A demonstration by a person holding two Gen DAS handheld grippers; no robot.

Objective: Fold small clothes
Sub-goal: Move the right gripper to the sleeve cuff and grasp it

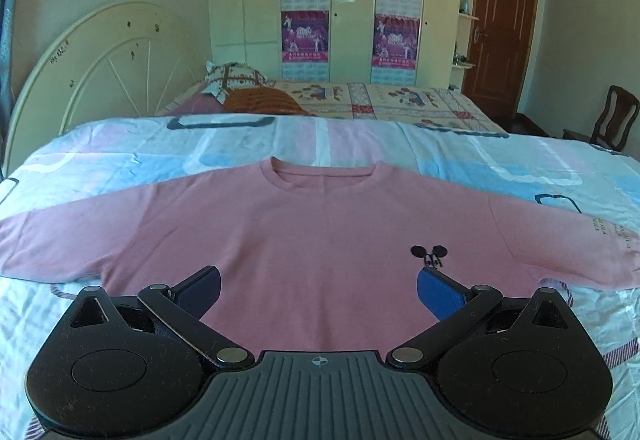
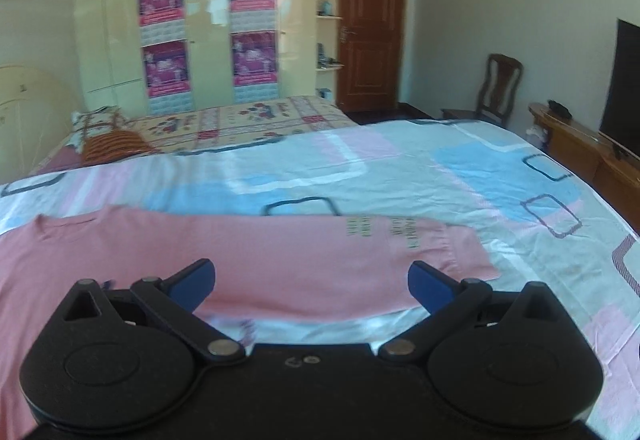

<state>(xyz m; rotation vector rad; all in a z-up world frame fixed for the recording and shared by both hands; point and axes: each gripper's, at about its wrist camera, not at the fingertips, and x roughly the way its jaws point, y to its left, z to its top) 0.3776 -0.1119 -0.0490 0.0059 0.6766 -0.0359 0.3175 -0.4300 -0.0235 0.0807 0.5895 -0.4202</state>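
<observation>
A pink long-sleeved cotton top (image 1: 312,224) lies flat on the pastel patchwork bed sheet (image 1: 120,152), its hem hidden behind the left gripper (image 1: 318,290). The right gripper (image 2: 311,286) hovers above one sleeve, whose print is blurred. Both jaws are spread, empty.

The pink shirt's (image 1: 320,232) hem hides behind the left gripper (image 1: 318,290); its sleeve print (image 2: 384,230) blurs unreadable.

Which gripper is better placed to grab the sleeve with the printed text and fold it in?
Right. The right gripper is open directly over the printed sleeve, near its cuff. The left gripper is open over the middle of the pink shirt.
</observation>
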